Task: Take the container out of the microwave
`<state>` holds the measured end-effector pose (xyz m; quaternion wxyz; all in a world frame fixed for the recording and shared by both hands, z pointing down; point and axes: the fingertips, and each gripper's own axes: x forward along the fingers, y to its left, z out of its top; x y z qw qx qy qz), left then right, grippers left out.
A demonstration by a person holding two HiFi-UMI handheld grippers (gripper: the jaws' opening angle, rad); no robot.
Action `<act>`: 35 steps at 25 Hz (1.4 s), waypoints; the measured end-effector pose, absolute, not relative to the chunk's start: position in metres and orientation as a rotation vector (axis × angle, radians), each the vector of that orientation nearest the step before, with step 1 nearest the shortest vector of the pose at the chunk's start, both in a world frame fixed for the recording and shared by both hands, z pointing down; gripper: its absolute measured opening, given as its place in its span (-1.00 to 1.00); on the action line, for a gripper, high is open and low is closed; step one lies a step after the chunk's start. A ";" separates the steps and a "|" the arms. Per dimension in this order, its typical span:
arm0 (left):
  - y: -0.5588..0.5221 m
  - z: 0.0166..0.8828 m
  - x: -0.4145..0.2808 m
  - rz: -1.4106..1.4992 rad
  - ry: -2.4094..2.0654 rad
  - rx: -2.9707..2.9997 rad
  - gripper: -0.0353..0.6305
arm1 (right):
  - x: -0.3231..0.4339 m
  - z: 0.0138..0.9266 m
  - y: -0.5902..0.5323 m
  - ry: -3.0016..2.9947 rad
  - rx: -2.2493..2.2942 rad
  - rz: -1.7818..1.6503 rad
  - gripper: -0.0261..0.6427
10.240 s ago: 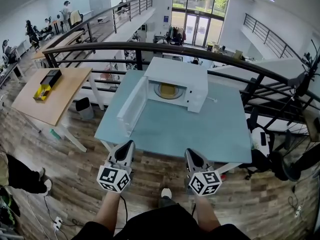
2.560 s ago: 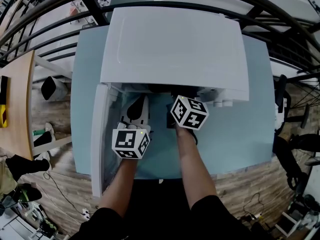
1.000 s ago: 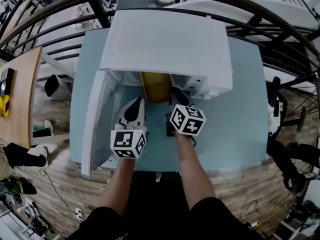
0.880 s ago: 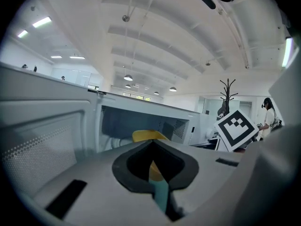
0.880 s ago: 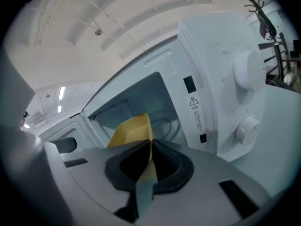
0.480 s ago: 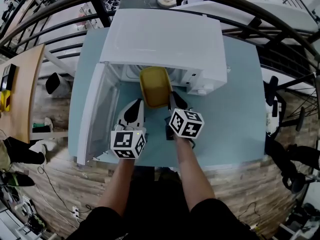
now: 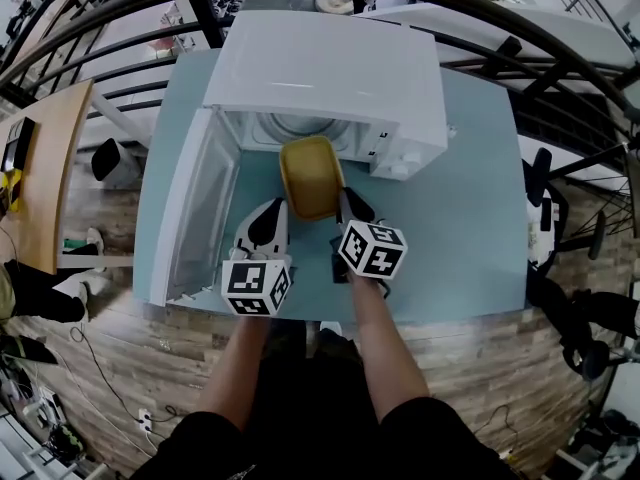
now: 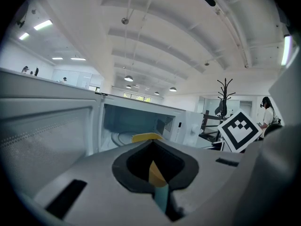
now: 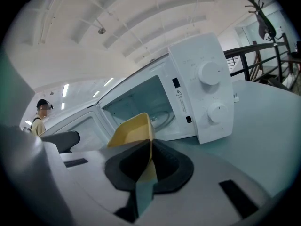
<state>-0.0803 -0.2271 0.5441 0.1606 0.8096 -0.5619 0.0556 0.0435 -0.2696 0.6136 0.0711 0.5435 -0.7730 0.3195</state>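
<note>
The yellow container [image 7: 312, 173] hangs just in front of the open white microwave [image 7: 330, 68], over the teal table [image 7: 470, 218]. My right gripper [image 7: 343, 200] is shut on the near right part of its rim. In the right gripper view the yellow wall [image 9: 131, 128] runs straight into the closed jaws [image 9: 148, 161]. My left gripper [image 7: 277, 208] sits at the container's near left corner. In the left gripper view a yellow sliver shows in its narrow jaw slit [image 8: 153, 166], with the container [image 8: 146, 137] just beyond. The microwave cavity [image 8: 136, 124] behind shows only its turntable.
The microwave door [image 7: 195, 218] stands swung open on the left, beside my left gripper. The control knobs [image 9: 209, 91] face the right side. A black railing [image 7: 560, 28] runs behind the table, a wooden table [image 7: 40, 158] stands far left, and a person [image 9: 40, 114] stands in the background.
Both grippers have drawn back toward me with the yellow container. It has come out of the cavity and now hangs fully in front of the microwave.
</note>
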 end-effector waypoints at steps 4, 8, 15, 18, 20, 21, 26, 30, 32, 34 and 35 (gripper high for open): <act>-0.216 0.551 -0.081 0.182 -1.603 2.307 -0.87 | 0.043 0.619 -0.257 -2.317 1.624 0.966 -0.86; -0.206 0.559 -0.082 0.213 -1.595 2.301 -0.87 | 0.043 0.624 -0.246 -2.307 1.617 0.975 -0.86; -0.194 0.575 -0.083 0.251 -1.580 2.279 -0.87 | 0.045 0.637 -0.232 -2.281 1.599 0.997 -0.86; -0.192 0.580 -0.081 0.256 -1.568 2.276 -0.87 | 0.047 0.641 -0.227 -2.271 1.598 1.005 -0.86; -0.190 0.584 -0.080 0.264 -1.557 2.274 -0.87 | 0.049 0.645 -0.224 -2.263 1.598 1.007 -0.86; -0.188 0.587 -0.079 0.270 -1.552 2.274 -0.87 | 0.049 0.647 -0.223 -2.259 1.598 1.009 -0.86; -0.182 0.601 -0.077 0.312 -1.522 2.265 -0.87 | 0.052 0.658 -0.215 -2.231 1.597 1.018 -0.86; -0.178 0.611 -0.078 0.353 -1.504 2.257 -0.87 | 0.052 0.666 -0.209 -2.208 1.590 1.029 -0.86; -0.176 0.616 -0.078 0.372 -1.495 2.254 -0.87 | 0.053 0.671 -0.205 -2.196 1.585 1.034 -0.86; -0.174 0.620 -0.078 0.390 -1.486 2.256 -0.87 | 0.053 0.675 -0.202 -2.186 1.582 1.040 -0.86; -0.173 0.622 -0.078 0.396 -1.481 2.256 -0.87 | 0.053 0.677 -0.201 -2.182 1.580 1.043 -0.86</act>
